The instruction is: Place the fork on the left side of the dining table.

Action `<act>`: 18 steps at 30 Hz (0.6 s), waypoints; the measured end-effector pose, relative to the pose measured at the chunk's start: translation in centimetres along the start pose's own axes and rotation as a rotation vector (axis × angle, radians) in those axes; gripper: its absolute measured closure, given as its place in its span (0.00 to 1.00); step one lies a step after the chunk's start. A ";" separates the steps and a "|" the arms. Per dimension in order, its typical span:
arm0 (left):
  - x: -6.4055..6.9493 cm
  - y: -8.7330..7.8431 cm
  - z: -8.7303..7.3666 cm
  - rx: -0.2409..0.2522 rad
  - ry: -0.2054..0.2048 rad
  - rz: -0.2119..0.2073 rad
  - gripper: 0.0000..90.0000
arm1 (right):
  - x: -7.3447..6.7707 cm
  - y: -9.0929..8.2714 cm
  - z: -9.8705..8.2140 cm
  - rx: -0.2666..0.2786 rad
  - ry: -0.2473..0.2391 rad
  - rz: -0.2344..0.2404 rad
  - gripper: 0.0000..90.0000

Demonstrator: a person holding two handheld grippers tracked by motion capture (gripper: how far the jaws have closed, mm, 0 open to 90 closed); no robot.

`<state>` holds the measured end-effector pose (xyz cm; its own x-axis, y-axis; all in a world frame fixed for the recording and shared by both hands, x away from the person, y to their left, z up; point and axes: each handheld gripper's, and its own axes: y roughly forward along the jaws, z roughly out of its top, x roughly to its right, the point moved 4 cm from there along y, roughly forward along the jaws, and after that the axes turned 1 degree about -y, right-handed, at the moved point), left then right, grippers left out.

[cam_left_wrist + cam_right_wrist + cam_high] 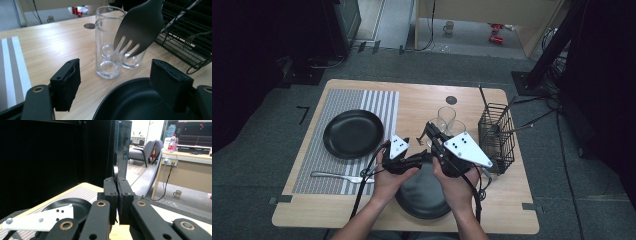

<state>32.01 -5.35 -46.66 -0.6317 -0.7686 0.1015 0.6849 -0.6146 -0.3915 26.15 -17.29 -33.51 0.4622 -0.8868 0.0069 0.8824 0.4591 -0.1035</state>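
Item, fork (140, 25): dark metal, carried in the air with its tines hanging down in front of the two glasses (107, 45), as I saw it from the left gripper view. Item, right gripper (117, 182): clenched on the fork's handle, the jaws pressed all but together because the handle was so thin; a sliver of it stood up behind them. I judged the fork was held by its far end so that the tines stayed free for a handover or for setting down. Item, left gripper (117, 72): released, jaws wide apart with nothing between the pads, poised low over the rim of the near plate (120, 100) and facing the fork, probably to take it. Item, wire rack (497, 135): at the right edge of the surface (422, 100), holding more cutlery upright. Item, striped mat (342, 100): at the left, bearing a second black plate (353, 133) and a silver fork (337, 176) laid along its near edge as a place setting.
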 end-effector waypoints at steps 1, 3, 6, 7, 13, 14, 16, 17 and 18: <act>0.1 0.1 0.1 0.006 0.002 0.008 0.35 | -0.1 0.0 0.0 -0.002 0.004 0.001 0.99; 0.1 0.1 0.2 0.010 0.000 0.014 0.40 | -0.2 0.1 -0.1 -0.004 0.008 0.001 0.99; 0.5 0.2 0.5 0.028 0.012 0.036 0.49 | -0.3 0.2 -0.1 -0.008 0.011 0.002 0.99; 0.5 0.2 0.5 0.028 0.012 0.036 0.52 | -0.2 0.2 -0.2 -0.010 0.012 0.001 0.99; 0.4 0.3 0.6 0.045 0.019 0.062 0.65 | -0.2 0.2 -0.3 -0.013 0.024 -0.001 0.99; 0.5 0.3 0.6 0.048 0.022 0.059 0.68 | -0.2 0.2 -0.3 -0.012 0.026 0.000 0.99; 0.6 0.2 0.6 0.054 0.034 0.053 0.74 | -0.2 0.2 -0.3 -0.014 0.034 0.003 0.99; 0.6 0.2 0.6 0.056 0.038 0.052 0.76 | -0.2 0.1 -0.3 -0.014 0.036 0.003 0.99; 0.6 0.2 0.6 0.058 0.042 0.054 0.77 | -0.2 0.1 -0.3 -0.014 0.038 0.003 0.99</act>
<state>31.99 -6.01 -46.14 -0.6071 -0.7935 0.0431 0.7374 -0.5828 -0.3415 26.12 -17.03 -33.79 0.4609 -0.8869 -0.0308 0.8795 0.4611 -0.1173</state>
